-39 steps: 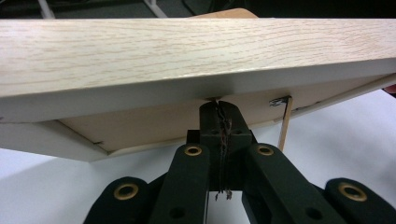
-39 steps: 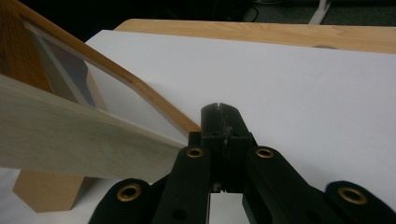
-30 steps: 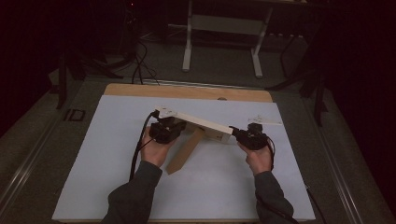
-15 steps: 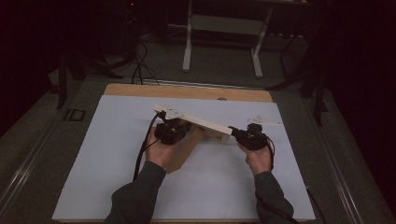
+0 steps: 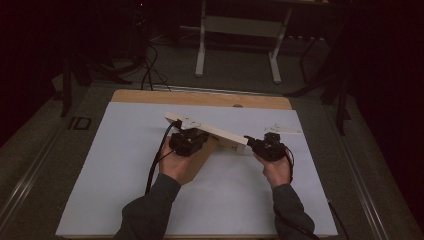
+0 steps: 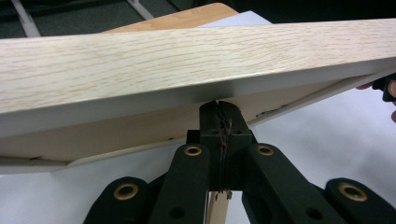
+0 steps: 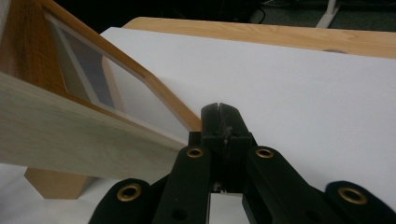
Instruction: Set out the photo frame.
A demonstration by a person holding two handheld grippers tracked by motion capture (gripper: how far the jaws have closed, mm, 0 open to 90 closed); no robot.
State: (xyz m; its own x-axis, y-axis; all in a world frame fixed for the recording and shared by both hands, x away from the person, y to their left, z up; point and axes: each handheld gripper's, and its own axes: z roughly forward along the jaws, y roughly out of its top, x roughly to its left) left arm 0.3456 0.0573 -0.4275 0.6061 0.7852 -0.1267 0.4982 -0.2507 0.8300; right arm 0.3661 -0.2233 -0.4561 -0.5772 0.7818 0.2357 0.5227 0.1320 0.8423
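Observation:
A long pale wooden board slants across the middle of the white-covered table, with a brown wooden frame piece below it. My left gripper sits under the board's left half. Its jaws are shut, with the tips right at the board's lower edge. Whether they touch it I cannot tell. My right gripper is at the board's right end. It is shut with nothing held, beside the corner of a brown frame holding a pane, with the pale board to its left.
A strip of bare wooden tabletop runs along the far edge of the white sheet. Beyond it stand white desk legs, and cables lie on the dark floor. Open white surface lies left, right and in front of the hands.
My left gripper has shifted slightly to the right under the board. The right gripper and the board have stayed put.

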